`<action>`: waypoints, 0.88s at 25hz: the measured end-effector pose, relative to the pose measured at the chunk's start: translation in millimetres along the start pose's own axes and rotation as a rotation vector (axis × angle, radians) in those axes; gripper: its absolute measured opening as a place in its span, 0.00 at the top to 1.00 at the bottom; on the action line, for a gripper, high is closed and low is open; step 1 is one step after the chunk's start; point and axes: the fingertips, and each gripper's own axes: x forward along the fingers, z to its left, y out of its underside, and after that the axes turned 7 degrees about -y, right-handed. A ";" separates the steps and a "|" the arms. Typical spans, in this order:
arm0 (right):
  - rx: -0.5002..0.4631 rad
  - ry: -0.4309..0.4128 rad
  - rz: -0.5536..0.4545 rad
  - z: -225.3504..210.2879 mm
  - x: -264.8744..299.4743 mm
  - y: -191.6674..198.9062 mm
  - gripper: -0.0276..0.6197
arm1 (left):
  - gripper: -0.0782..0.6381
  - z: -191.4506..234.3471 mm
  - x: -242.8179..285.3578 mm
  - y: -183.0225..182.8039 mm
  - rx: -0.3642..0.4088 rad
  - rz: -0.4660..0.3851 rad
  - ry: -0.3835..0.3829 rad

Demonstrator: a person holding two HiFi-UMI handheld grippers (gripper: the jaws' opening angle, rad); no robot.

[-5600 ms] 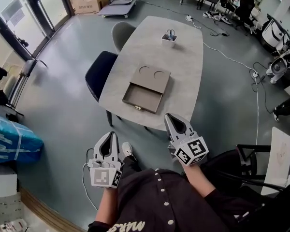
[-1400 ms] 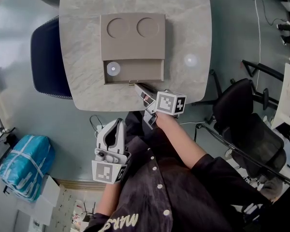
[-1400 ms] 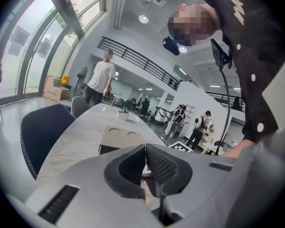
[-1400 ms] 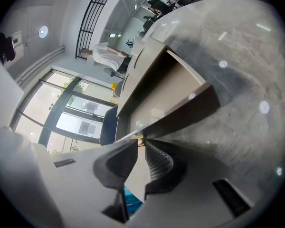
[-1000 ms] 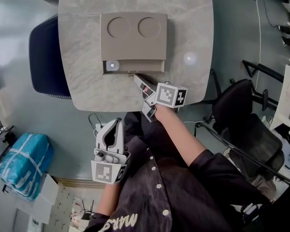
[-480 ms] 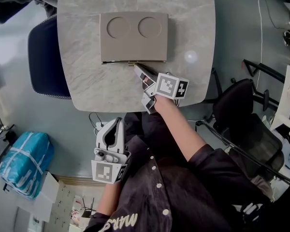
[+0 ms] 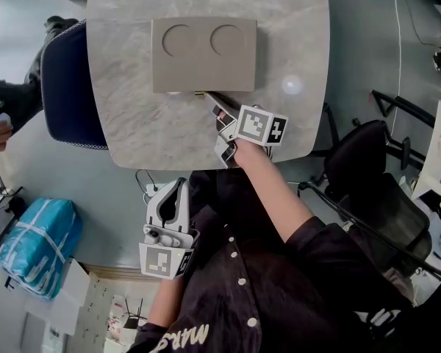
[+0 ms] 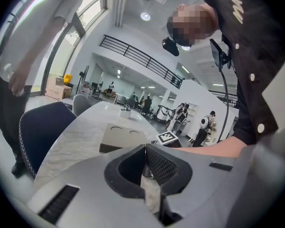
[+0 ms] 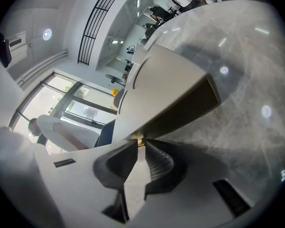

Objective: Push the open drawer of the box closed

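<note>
Presses right gripper point(image 9: 138, 144), fingers together, tips against the brass knob point(image 9: 140, 139) of the drawer point(image 9: 180, 109), seemingly flush in the box point(image 7: 203, 54) just ahead; push about done, likely just backing off next. Holds left gripper point(image 8: 145, 148) far behind, fingers together, empty

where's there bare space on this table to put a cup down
Bare table lies left and right of the box, and across the near-left corner. It is tight at the middle of the box's front, where the right gripper meets it.
</note>
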 end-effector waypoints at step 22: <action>-0.115 -0.203 0.023 59.7 -71.7 -22.1 0.96 | 0.87 -5.1 -3.3 -41.8 0.096 -0.083 -0.027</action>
